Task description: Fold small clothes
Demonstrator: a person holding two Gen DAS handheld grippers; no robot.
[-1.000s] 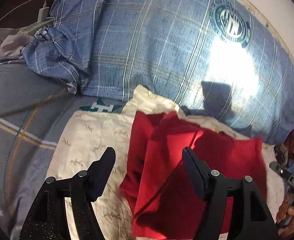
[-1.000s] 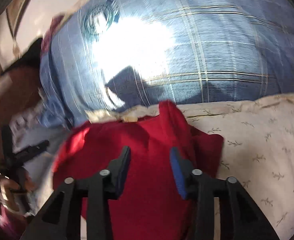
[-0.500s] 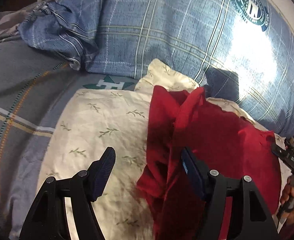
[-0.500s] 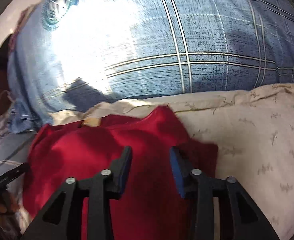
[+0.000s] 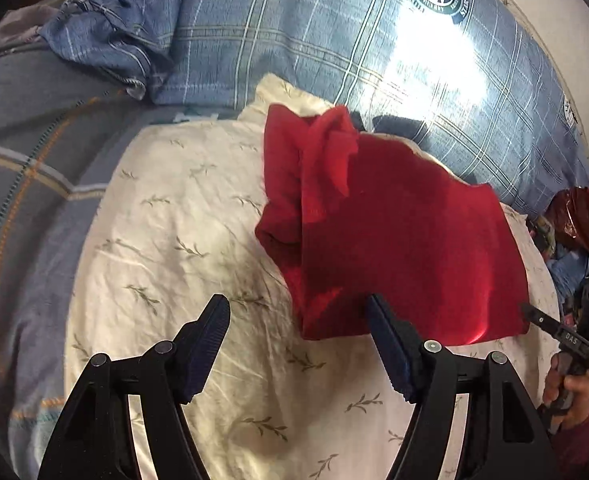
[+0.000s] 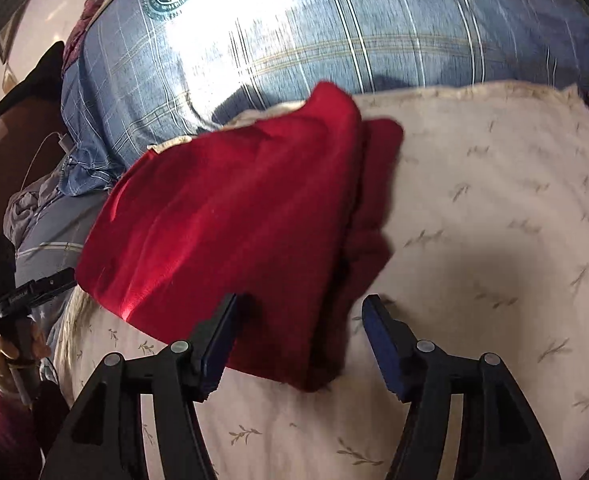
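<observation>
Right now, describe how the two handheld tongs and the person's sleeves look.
Both tongs are black plastic, each with two angular arms bearing silver rivets and long ribbed pads with dark blue faces. The left tongs and right tongs look alike. Seen from the side, each body carries small white lettering, too small to read. The person's sleeve is dark maroon.

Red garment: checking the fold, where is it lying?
The red garment lies on the cream leaf-print cloth, just below the blue plaid pillow, right of centre in the left wrist view.

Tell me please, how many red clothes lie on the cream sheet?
1: a red cloth, partly folded, in the middle of the cream sheet, before the blue pillow. Others may be hidden beneath.
</observation>
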